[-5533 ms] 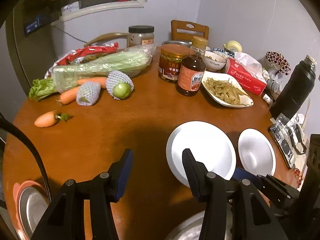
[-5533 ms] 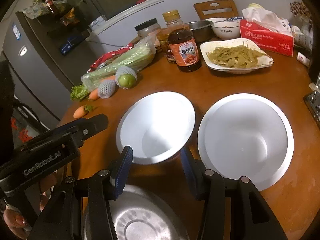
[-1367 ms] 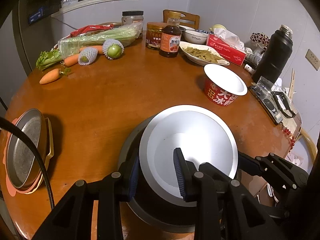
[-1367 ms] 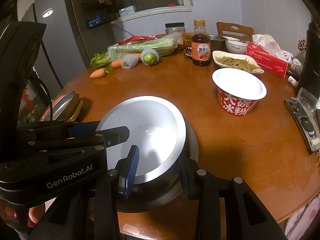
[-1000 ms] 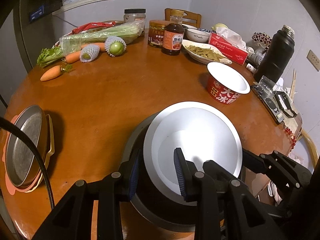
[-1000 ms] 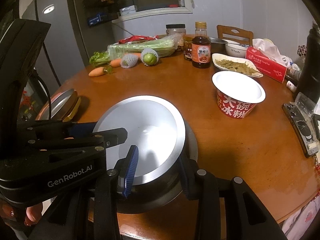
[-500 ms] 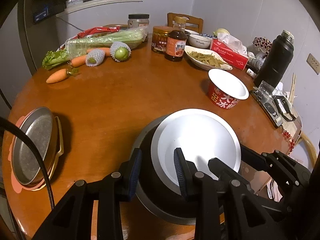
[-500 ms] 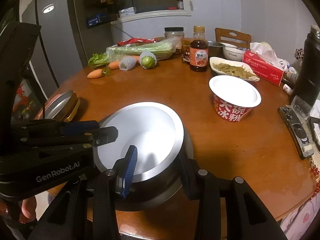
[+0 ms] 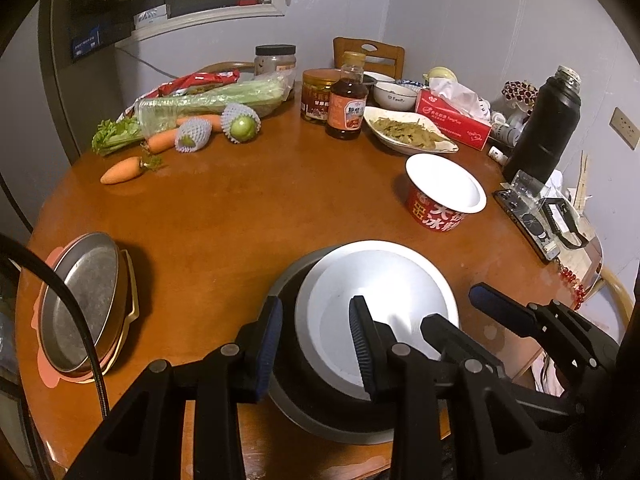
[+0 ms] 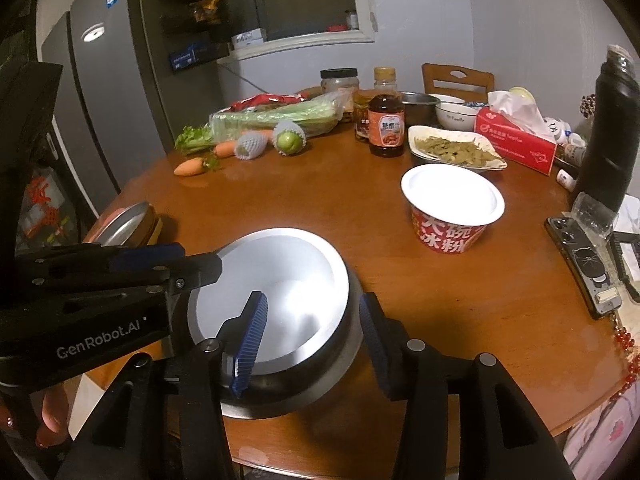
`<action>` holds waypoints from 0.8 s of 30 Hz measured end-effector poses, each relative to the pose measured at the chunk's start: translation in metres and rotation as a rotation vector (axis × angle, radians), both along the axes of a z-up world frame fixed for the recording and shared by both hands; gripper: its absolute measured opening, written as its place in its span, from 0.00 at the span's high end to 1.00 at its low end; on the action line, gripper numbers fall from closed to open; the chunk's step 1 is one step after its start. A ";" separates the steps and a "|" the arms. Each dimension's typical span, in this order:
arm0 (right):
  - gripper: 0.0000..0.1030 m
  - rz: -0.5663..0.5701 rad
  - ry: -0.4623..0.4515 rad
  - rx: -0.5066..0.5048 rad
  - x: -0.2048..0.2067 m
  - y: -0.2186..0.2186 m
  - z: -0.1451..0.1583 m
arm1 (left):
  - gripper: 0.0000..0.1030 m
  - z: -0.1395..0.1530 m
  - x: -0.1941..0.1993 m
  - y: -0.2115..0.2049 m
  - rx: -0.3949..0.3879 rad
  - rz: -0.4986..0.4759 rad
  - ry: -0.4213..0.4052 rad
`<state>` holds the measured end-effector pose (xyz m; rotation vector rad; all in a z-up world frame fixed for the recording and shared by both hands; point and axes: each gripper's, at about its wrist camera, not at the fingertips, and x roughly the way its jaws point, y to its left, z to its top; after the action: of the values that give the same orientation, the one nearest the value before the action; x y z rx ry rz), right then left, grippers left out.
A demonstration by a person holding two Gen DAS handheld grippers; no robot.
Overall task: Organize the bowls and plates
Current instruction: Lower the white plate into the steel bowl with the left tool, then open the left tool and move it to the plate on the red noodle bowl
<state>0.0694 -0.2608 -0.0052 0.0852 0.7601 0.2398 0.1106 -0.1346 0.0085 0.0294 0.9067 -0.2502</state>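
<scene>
**Nested bowls, grips loosening**

Left wrist view shows the white round bowl [image 9: 380, 312] nested inside the larger dark-sided steel bowl [image 9: 320, 404] near the front edge of the round brown wooden tabletop [image 9: 248, 216]. The left tongs [image 9: 314, 342] straddle the near-left rims of both bowls, and the gap between the fingers is wider than half a second ago, so I judge they are letting go. From the right wrist view, the right tongs [image 10: 310, 330] straddle the stack's right rim with a clear gap on each side; a second ago that grip looked tighter.

Compared with five seconds back, when the two white bowls lay side by side, one now sits stacked in the steel bowl, while the other stands apart, showing as a red-and-white printed noodle cup [image 10: 452, 210]. That cup likely goes on next; the flat steel plate on its pink tray [image 9: 82, 300] waits at the left edge.
</scene>
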 end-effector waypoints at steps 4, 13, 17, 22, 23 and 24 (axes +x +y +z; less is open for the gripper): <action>0.50 -0.010 -0.020 0.010 -0.003 -0.006 0.005 | 0.64 0.004 -0.001 -0.004 0.003 -0.003 -0.009; 0.48 -0.043 -0.048 0.026 -0.005 -0.023 0.011 | 0.60 0.009 0.000 -0.010 0.003 -0.012 -0.029; 0.48 -0.072 -0.055 0.031 -0.004 -0.034 0.012 | 0.60 0.011 0.005 -0.014 0.003 -0.020 -0.037; 0.48 -0.118 -0.048 0.036 0.003 -0.050 0.012 | 0.59 0.015 0.016 -0.027 -0.011 -0.057 -0.056; 0.48 -0.126 -0.046 0.033 0.004 -0.053 0.012 | 0.59 0.015 0.018 -0.030 -0.013 -0.063 -0.058; 0.48 -0.137 -0.046 0.030 0.005 -0.056 0.012 | 0.59 0.015 0.021 -0.032 -0.015 -0.070 -0.058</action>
<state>0.0743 -0.3165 0.0068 0.1591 0.7021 0.1227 0.1315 -0.1670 0.0238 0.0546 0.8473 -0.3199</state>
